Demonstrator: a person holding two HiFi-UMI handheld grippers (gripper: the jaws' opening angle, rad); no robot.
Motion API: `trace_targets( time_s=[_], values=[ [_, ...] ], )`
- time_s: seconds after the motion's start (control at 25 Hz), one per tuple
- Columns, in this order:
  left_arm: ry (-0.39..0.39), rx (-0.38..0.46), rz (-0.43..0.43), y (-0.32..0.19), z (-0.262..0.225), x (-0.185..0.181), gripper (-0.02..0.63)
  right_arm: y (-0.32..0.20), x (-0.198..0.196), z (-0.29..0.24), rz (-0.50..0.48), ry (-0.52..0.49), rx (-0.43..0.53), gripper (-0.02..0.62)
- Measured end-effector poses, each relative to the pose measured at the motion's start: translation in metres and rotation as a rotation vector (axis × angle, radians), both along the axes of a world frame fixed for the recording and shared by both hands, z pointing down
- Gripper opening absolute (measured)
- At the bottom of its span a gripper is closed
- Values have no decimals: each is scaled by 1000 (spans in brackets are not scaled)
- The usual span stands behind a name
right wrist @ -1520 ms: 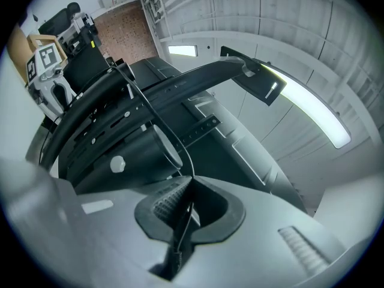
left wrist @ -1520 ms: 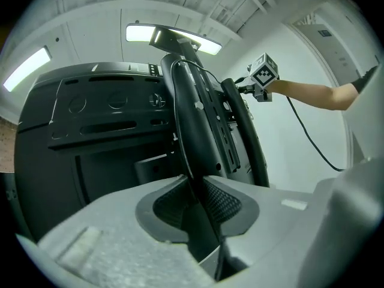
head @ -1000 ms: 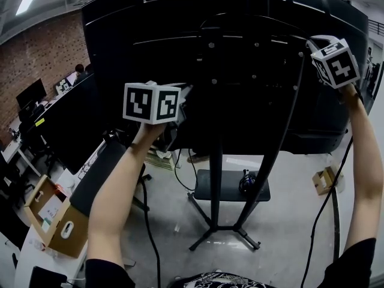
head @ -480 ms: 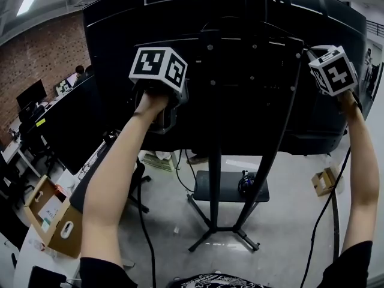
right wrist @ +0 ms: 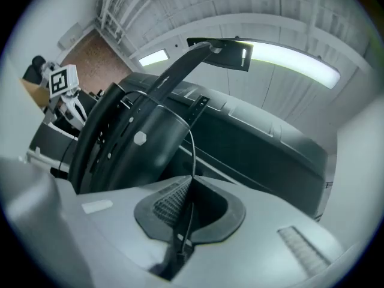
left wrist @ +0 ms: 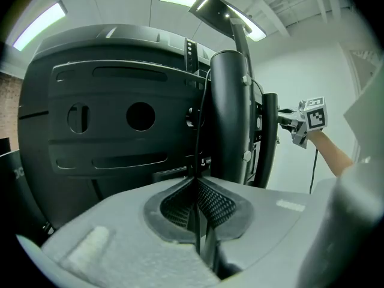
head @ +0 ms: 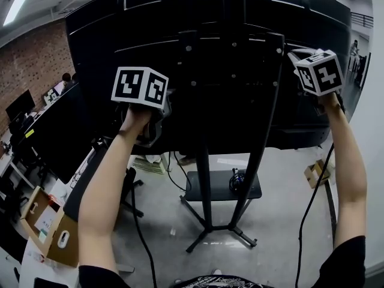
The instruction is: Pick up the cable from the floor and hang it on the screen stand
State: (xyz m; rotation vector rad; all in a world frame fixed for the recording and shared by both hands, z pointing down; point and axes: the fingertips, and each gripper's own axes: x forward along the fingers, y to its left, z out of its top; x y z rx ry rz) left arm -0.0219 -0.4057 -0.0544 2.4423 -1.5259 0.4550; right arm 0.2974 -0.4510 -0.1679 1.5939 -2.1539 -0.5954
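Against the screen stand [head: 201, 179], left gripper [left wrist: 197, 182], jaws just loosening, and right gripper [right wrist: 191, 182] pinch the cable [left wrist: 198, 143].

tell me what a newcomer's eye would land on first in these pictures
The huge black screen, seen from behind on its stand, fills the upper middle of the head view. In front of it two arms reach up with the left gripper and the right gripper, each closed on a thin black cable that rises from the jaws toward the screen's back.
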Motion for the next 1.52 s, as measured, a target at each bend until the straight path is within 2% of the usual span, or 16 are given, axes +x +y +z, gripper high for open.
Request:
trace_targets(
  time_s=[0.12, 0.36, 0.52, 0.64, 0.8, 0.96, 1.24, 1.52],
  values=[
    [4, 39, 3, 0, 0, 2, 14, 5, -7, 11, -54, -104, 0, 12],
    [-7, 134, -30, 5, -1, -11, 20, 6, -24, 13, -137, -273, 76, 23],
    [-36, 265, -66, 6, -5, -7, 32, 12, -15, 20, -118, -256, 151, 49],
    [-69, 313, -97, 15, -3, -11, 52, 18, -13, 32, -94, -242, 158, 49],
    [-77, 328, -106, 27, 4, -12, 57, 31, -11, 48, -71, -255, 146, 49],
    [-77, 329, -66, 42, 15, -12, 57, 51, -20, 69, -41, -283, 127, 49],
    [-62, 335, -8, 79, 46, -22, 55, 100, -64, 117, -39, -318, 56, 35],
    [-21, 324, 67, 123, 82, -9, 55, 161, -106, 169, -55, -369, -3, 6]
  ],
)
